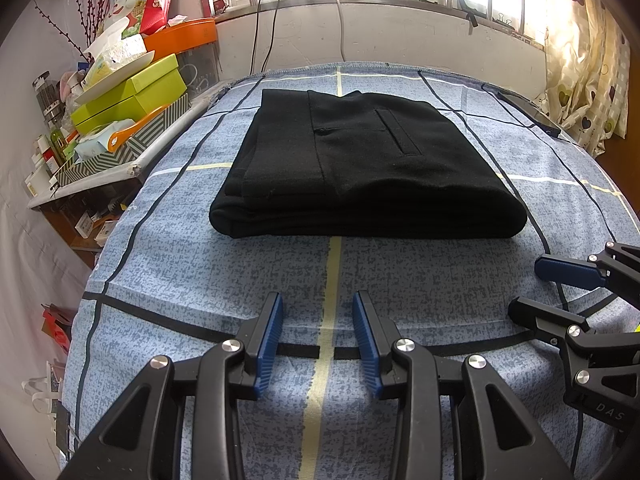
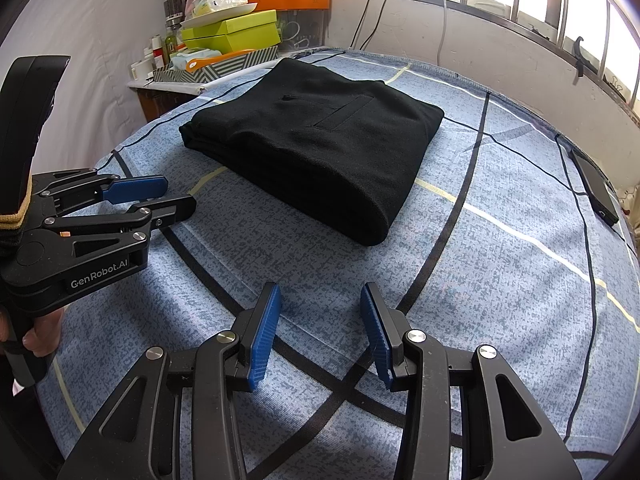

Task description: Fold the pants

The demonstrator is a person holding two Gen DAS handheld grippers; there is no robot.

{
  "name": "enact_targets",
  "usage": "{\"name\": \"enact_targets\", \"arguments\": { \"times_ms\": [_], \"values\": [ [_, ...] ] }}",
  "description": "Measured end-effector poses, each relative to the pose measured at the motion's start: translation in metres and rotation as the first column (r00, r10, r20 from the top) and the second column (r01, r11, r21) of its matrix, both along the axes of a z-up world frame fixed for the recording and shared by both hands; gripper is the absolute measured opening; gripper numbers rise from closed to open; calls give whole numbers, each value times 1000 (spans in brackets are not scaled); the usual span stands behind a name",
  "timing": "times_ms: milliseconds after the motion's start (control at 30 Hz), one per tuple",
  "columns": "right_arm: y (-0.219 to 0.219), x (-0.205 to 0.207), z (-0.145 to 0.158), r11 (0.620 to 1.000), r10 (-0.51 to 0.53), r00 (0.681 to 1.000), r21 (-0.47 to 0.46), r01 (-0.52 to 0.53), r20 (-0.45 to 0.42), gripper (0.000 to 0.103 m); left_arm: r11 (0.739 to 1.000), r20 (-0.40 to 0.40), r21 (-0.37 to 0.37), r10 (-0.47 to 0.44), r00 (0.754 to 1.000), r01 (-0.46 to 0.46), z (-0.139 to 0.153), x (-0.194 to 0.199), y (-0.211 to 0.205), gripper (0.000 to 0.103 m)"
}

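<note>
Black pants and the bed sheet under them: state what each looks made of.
Black pants: apparently a thick, matte woven or wool-like cloth; it shows faint surface fuzz, no sheen, and soft, rounded fold edges. Bed sheet: probably a thin printed cotton or blend; its mottled blue print with dark and pale yellow lines lies flat and dull. Neither fibre can be confirmed from looks alone.

Matt black knit-cloth pants [image 1: 360,160], speckled blue woven bedsheet [image 1: 400,272], matt black plastic left claw [image 1: 318,340] with ribbed blue pads [image 1: 270,344], shiny metal rivets

The phone [image 2: 596,186] screen is too dark to read; shelf clutter [image 1: 112,92] labels blur.
</note>
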State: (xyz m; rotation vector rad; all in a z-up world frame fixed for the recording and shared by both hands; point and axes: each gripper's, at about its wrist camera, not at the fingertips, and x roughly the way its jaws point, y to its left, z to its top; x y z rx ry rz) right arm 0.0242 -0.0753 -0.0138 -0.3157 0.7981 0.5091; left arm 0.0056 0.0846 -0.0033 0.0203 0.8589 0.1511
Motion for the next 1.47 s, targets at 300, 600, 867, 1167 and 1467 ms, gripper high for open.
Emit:
{"name": "enact_targets", "arguments": {
  "times_ms": [300, 600, 867, 1167, 1467],
  "values": [
    [0, 0, 0, 1000, 0, 1000, -1, 0, 0, 43, 1000, 0, 0, 0, 1000, 0, 0, 0, 0, 39],
    [0, 0, 0, 1000, 0, 1000, -1, 0, 0, 43, 1000, 0, -1, 0, 1000, 0, 0, 0, 0, 39],
    [0, 0, 0, 1000, 0, 1000, -1, 0, 1, 43, 1000, 0, -4, 0, 1000, 0, 0, 0, 0, 39],
    [1, 0, 0, 1000, 0, 1000, -1, 0, 1, 43, 1000, 0, -6, 0, 1000, 0, -1, 1, -1, 39],
    [0, 0, 0, 1000, 0, 1000, -5, 0, 2, 43, 1000, 0, -22, -2, 1000, 2, -2, 1, 0, 39]
  ]
}}
